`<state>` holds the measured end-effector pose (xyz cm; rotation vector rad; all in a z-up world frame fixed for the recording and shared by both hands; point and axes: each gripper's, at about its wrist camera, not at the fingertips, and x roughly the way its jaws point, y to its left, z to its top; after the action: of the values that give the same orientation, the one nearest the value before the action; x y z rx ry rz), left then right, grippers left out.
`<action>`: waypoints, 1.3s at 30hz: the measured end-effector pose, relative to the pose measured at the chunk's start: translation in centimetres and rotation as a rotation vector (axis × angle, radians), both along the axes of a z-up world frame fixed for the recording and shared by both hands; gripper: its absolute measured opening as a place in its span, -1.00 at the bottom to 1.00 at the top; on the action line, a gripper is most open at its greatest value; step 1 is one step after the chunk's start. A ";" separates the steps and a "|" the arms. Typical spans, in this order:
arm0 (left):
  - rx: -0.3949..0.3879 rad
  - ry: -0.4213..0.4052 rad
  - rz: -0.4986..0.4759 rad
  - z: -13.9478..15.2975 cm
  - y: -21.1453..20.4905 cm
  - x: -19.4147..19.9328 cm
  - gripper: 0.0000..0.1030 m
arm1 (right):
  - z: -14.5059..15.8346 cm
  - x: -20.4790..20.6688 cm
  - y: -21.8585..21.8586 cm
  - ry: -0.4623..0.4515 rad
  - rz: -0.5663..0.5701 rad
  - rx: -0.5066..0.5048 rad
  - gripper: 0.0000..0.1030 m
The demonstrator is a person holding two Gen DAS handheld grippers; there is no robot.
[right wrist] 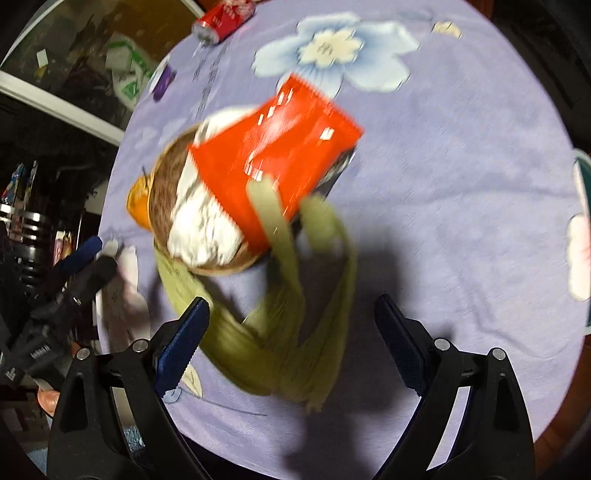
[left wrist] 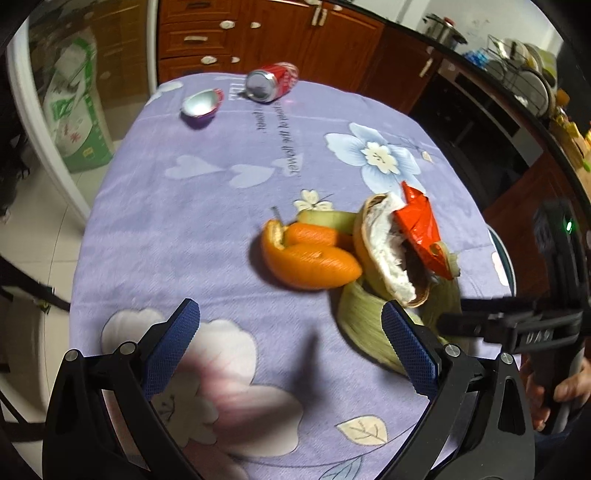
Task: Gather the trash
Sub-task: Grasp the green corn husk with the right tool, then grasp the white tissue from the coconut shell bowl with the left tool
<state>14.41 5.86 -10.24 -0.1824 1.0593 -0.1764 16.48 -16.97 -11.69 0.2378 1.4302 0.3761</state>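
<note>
A trash pile lies on the purple flowered tablecloth (left wrist: 177,221): orange peel (left wrist: 310,254), a brown-and-white fruit rind (left wrist: 384,251), a red wrapper (left wrist: 419,225) and green corn husks (left wrist: 365,328). My left gripper (left wrist: 290,339) is open and empty, its right finger beside the husks. In the right wrist view my right gripper (right wrist: 291,343) is open just above the husks (right wrist: 291,354), with the red wrapper (right wrist: 277,158) and the rind (right wrist: 203,225) beyond. A red soda can (left wrist: 273,81) and a purple foil cup (left wrist: 201,105) lie at the far edge.
Wooden cabinets (left wrist: 280,33) stand behind the table. A green-and-white bag (left wrist: 77,110) leans at the left behind a glass door. A dark rim (left wrist: 504,254) shows at the table's right edge. The right gripper's body (left wrist: 517,325) reaches in from the right.
</note>
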 end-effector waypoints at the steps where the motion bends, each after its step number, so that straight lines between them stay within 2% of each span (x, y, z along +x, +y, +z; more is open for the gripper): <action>1: -0.014 0.000 0.009 0.0 0.5 -0.4 0.92 | -0.2 -0.3 0.3 0.009 0.010 0.017 0.68; 4: -0.018 -0.002 0.024 0.0 1.2 -1.1 0.92 | 0.2 -1.1 2.3 -0.012 0.088 0.001 0.68; 8: -0.028 -0.002 0.054 0.2 2.3 -1.9 0.92 | -0.1 -1.3 4.1 -0.032 0.116 -0.036 0.70; 11: -0.020 -0.005 0.065 0.4 2.9 -2.7 0.92 | 0.1 -1.8 5.0 -0.087 0.142 -0.079 0.70; 12: -0.018 -0.004 0.068 0.4 3.0 -2.9 0.92 | 0.2 -2.0 5.2 -0.105 0.147 -0.101 0.59; 14: -0.020 -0.001 0.074 0.4 3.3 -3.1 0.92 | 0.5 -2.6 5.2 -0.138 0.158 -0.120 -0.01; 15: -0.023 0.000 0.076 0.3 3.4 -3.2 0.92 | 0.6 -2.5 5.0 -0.130 0.159 -0.101 -0.52; 16: -0.027 0.002 0.080 0.3 3.4 -3.2 0.92 | 0.4 -2.4 4.6 -0.093 0.147 -0.050 -0.57; 20: -0.030 0.002 0.079 0.3 3.1 -3.0 0.92 | 0.5 -2.7 3.3 -0.054 0.131 0.027 -0.69; 23: -0.016 -0.002 0.071 0.3 2.7 -2.2 0.92 | 1.8 -3.4 1.4 -0.056 0.114 0.075 -0.71; 26: 0.014 -0.010 0.048 0.1 1.8 -0.9 0.91 | 3.6 -3.9 -0.6 -0.082 0.087 0.099 -0.71; 30: 0.044 0.004 -0.002 -0.9 0.1 1.3 0.68 | 5.6 -4.1 -2.6 -0.119 0.032 0.147 -0.71; 36: 0.049 0.037 -0.037 -1.9 -1.5 2.4 0.67 | 8.3 -4.3 -4.2 -0.176 0.004 0.202 -0.72; 39: 0.048 0.019 -0.048 -1.1 -2.1 2.3 0.67 | 9.2 -3.9 -4.5 -0.211 -0.019 0.209 -0.72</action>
<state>16.70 3.80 -11.32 -0.1157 1.0864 -0.1922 12.54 -21.43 -2.51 0.3700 1.1806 0.5201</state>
